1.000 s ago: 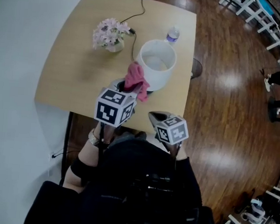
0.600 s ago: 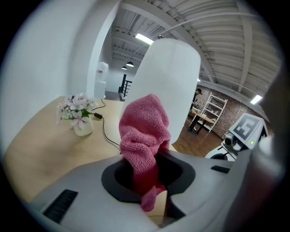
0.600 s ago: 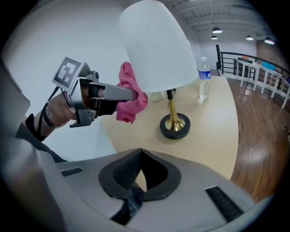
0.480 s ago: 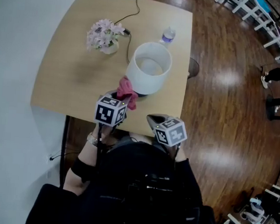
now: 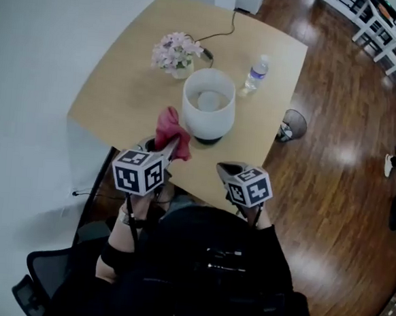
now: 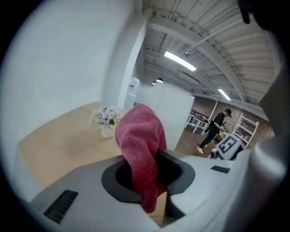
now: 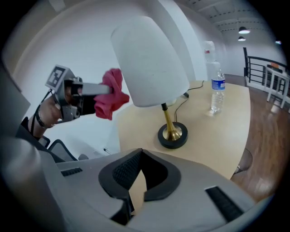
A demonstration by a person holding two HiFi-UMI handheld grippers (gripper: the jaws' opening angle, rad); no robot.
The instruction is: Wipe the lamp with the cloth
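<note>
Now left gripper (image 5: 166, 146) clamps pink knitted cloth (image 5: 170, 126), bunched up between its jaws, just beside the near-left side of white drum-shade lamp (image 5: 207, 110) with gold stem and black base on light wooden table (image 5: 121, 90); can't tell whether they touch. Meanwhile right gripper (image 5: 226, 170) has jaws pressed together, empty, at the table's near edge.

The lamp (image 5: 208, 110) stands upright on the surface (image 5: 122, 86): white drum shade, brass stem, round black base. The pink cloth (image 5: 167, 128), bunched, is clamped in the left tongs (image 5: 166, 143), just beside the shade.
</note>
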